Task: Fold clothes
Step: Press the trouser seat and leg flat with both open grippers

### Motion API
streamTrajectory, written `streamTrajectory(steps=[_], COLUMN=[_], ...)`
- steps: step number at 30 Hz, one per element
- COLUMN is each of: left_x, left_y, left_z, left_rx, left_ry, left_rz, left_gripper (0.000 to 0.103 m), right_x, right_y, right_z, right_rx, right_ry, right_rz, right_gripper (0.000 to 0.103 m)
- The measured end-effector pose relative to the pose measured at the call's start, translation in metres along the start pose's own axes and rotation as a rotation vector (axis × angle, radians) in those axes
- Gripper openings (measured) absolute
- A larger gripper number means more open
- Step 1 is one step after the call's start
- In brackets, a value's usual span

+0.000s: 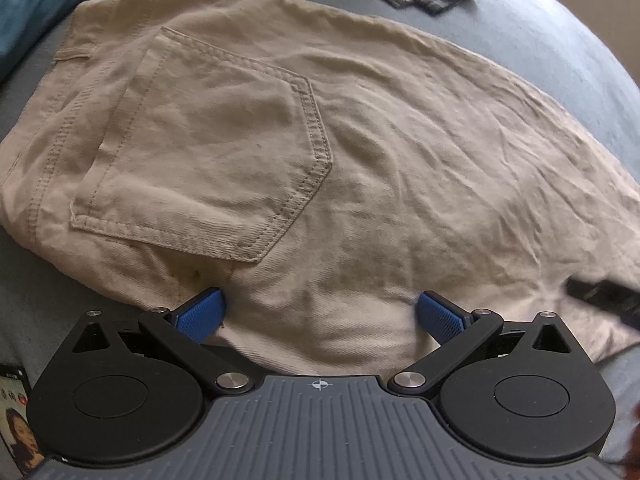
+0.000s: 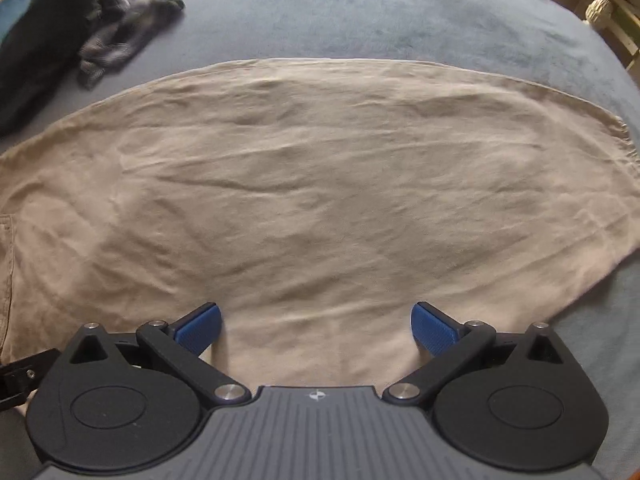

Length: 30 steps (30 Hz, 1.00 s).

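Beige trousers point(image 1: 360, 152) lie flat on a grey-blue bed cover, folded lengthwise, back pocket point(image 1: 208, 152) facing up. My left gripper point(image 1: 320, 316) is open over the near edge just below the pocket, its blue pads point(image 1: 200, 314) wide apart with cloth between them. The right wrist view shows the leg part of the trousers point(image 2: 320, 200), with the hem at the right. Over the near edge of the leg my right gripper point(image 2: 316, 326) stands open, fingers spread on the cloth. The other gripper shows as a black part point(image 1: 600, 296) at the right of the left wrist view.
A dark grey plaid garment point(image 2: 120, 36) lies crumpled at the far side of the bed, next to a dark pile point(image 2: 36, 60). A blue cushion point(image 1: 36, 4) sits at the far left. The grey-blue bed cover point(image 2: 360, 12) extends beyond the trousers. A printed picture point(image 1: 16, 420) lies at the near left.
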State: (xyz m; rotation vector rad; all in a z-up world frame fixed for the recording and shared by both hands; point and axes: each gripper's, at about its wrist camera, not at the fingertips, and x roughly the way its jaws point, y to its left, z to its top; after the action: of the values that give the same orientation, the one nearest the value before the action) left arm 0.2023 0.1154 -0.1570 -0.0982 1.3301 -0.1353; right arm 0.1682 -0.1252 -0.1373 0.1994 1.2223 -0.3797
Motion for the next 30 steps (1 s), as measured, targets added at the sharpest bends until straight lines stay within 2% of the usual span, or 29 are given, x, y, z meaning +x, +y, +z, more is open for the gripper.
streamTrajectory(steps=[4, 8, 15, 19, 21, 24, 28, 30], left_x=[0.003, 0.006, 0.012, 0.012, 0.014, 0.021, 0.026, 0.031], left_y=[-0.002, -0.016, -0.03, -0.033, -0.034, -0.032, -0.011, -0.002], left_z=[0.001, 0.002, -0.001, -0.004, -0.001, 0.012, 0.038, 0.048], left_rx=[0.006, 0.001, -0.134, -0.155, -0.147, -0.112, -0.134, -0.117], left_ry=[0.009, 0.018, 0.023, 0.007, 0.025, 0.089, 0.322, 0.395], left_rz=[0.01, 0.082, 0.187, 0.199, 0.2, 0.188, 0.094, 0.048], left_gripper=[0.103, 0.103, 0.103, 0.103, 0.103, 0.103, 0.103, 0.103], right_x=[-0.01, 0.017, 0.012, 0.044, 0.053, 0.056, 0.058, 0.056], right_y=[-0.021, -0.037, -0.04, -0.04, -0.042, -0.045, -0.044, -0.045], right_z=[0.008, 0.009, 0.046, 0.058, 0.062, 0.074, 0.078, 0.076], right_rx=[-0.037, -0.116, -0.292, -0.395, -0.414, -0.414, -0.431, -0.433], right_ry=[-0.067, -0.018, -0.008, 0.045, 0.068, 0.136, 0.164, 0.149], right_rz=[-0.038, -0.041, 0.058, 0.04, 0.059, 0.078, 0.089, 0.089], right_gripper=[0.103, 0.102, 0.101, 0.102, 0.103, 0.103, 0.103, 0.103])
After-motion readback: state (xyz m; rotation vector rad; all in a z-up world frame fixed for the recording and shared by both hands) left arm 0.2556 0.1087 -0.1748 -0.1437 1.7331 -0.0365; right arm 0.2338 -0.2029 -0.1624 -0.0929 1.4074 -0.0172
